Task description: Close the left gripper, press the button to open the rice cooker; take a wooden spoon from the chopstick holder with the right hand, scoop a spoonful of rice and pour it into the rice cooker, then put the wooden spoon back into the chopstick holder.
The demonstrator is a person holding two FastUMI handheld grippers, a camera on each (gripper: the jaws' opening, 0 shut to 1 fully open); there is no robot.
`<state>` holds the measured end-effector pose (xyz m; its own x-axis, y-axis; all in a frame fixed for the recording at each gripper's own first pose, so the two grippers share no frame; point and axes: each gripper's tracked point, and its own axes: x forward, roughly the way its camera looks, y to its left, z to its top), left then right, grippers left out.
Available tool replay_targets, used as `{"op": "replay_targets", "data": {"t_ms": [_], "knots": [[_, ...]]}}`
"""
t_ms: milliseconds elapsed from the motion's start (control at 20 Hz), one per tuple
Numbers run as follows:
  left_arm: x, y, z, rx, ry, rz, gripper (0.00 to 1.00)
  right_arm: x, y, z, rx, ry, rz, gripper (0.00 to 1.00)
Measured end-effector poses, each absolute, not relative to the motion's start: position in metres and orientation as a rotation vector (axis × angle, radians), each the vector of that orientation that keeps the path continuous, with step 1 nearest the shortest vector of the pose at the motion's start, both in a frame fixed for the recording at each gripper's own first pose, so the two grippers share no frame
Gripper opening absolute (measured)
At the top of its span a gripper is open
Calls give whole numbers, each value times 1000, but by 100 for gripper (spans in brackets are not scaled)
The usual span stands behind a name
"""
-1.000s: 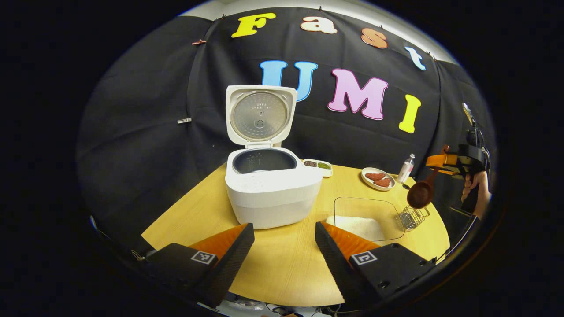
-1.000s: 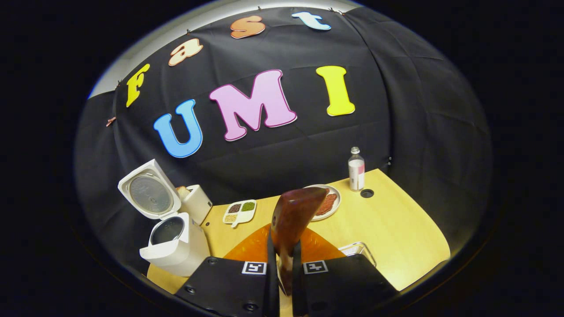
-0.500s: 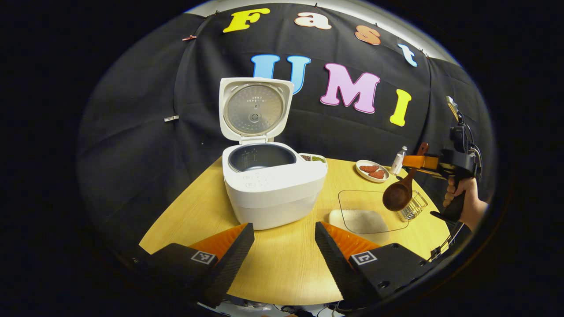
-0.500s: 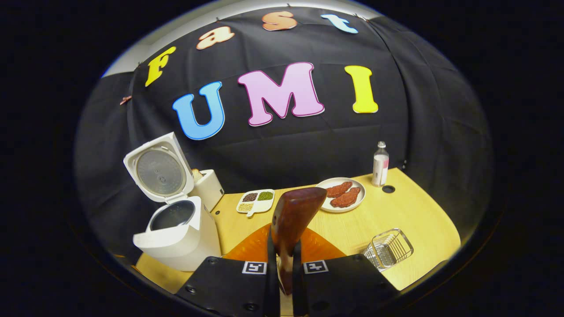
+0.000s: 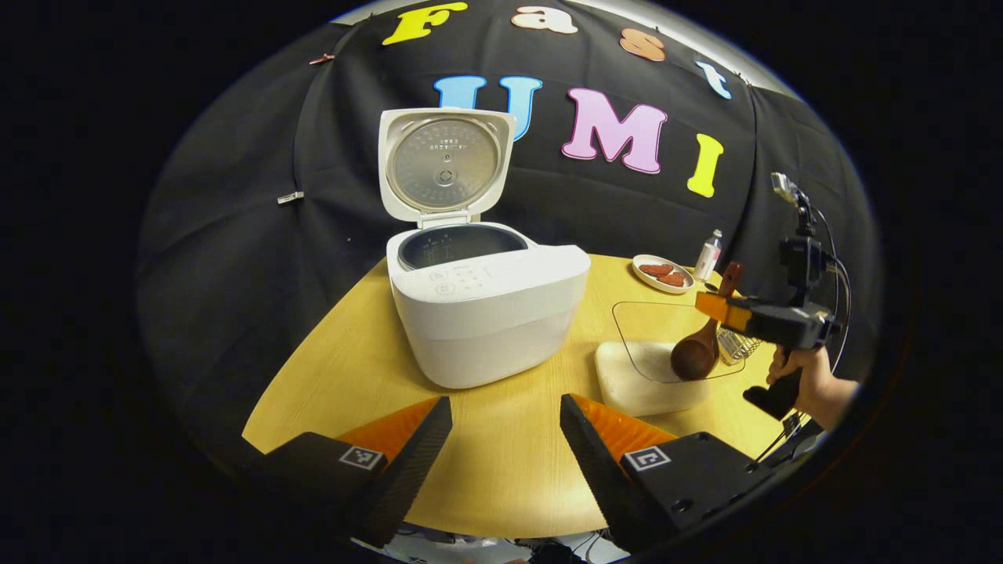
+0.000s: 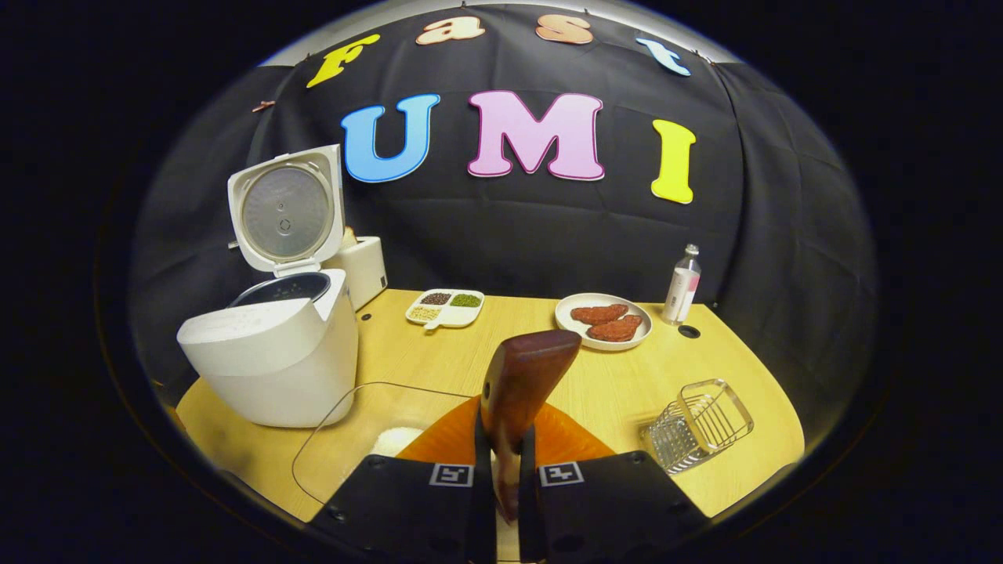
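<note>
black cloth wall [image 6: 509, 235], round wooden table [image 5: 501, 478]

rice cooker [image 5: 486, 313] lid up, pot mouth open, bare table [image 5: 501, 478] in front

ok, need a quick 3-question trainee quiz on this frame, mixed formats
1. True or false: the rice cooker lid is shut.
2. The right gripper is clamped on which item? A) bottle B) wooden spoon C) plate
3. Fill in: the spoon's bowl sits inside the clear ____ holding rice.

Key:
1. False, the lid stands open.
2. B
3. container; the left gripper is open, holding nothing.
</note>
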<state>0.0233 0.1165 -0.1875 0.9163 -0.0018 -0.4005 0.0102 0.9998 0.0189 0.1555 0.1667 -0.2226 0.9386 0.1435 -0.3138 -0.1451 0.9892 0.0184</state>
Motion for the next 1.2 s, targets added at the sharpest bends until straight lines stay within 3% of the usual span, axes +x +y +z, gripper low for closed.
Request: {"op": "replay_targets", "data": {"t_ms": [700, 1200], "knots": [[10, 127, -186, 22, 428, 8, 96, 120, 227, -240, 566, 558, 121, 16], [17, 124, -169, 20, 393, -1, 96, 120, 189, -249, 863, 681, 2, 16]]}}
